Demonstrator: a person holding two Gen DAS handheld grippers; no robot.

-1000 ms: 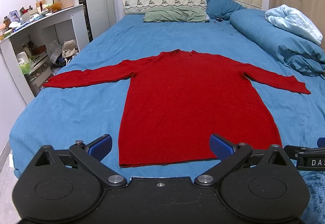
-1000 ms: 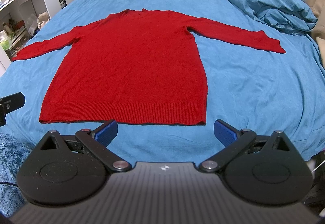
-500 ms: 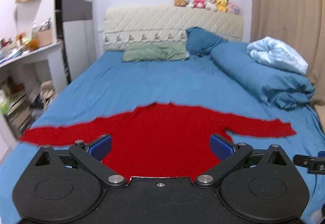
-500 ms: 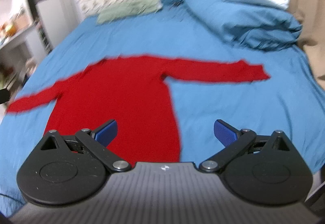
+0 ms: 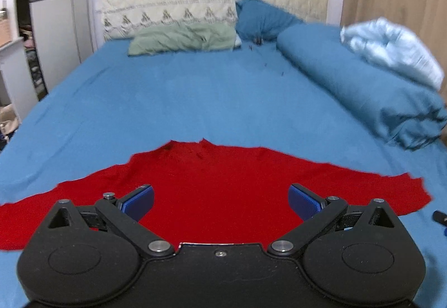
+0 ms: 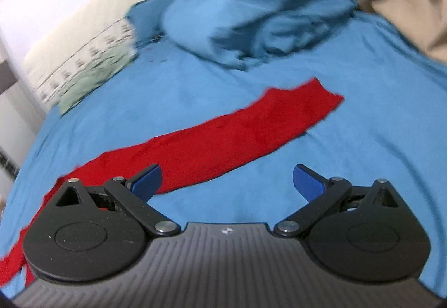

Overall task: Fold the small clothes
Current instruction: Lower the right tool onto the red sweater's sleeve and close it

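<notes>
On the left, the left gripper (image 5: pixel 220 202) is held over the red sweater (image 5: pixel 218 185) with its jaws spread wide and nothing between the blue pads (image 5: pixel 139 202). The sweater is seen lying flat on the blue bedsheet (image 5: pixel 195 101), neckline toward the headboard (image 5: pixel 178 0) and both sleeves stretched out to the sides. No fold can be made out in it, so the task is judged to be at its very start: the garment is laid out, and every fold is left to be made. The hem is hidden below the gripper body.

Further right, the right gripper (image 6: pixel 226 182) is likewise released and empty, poised beside the outstretched right sleeve (image 6: pixel 251 135); that sleeve is judged to be the first part to be brought in. Its cuff is seen near the rolled blue duvet (image 6: pixel 265 14), not touching it.

As for writing, no brand or label can be read on the sweater or the bedding. Only a small pale mark is visible at the centre of the right gripper's ribbed body, too small to be read; the right view is blurred.
</notes>
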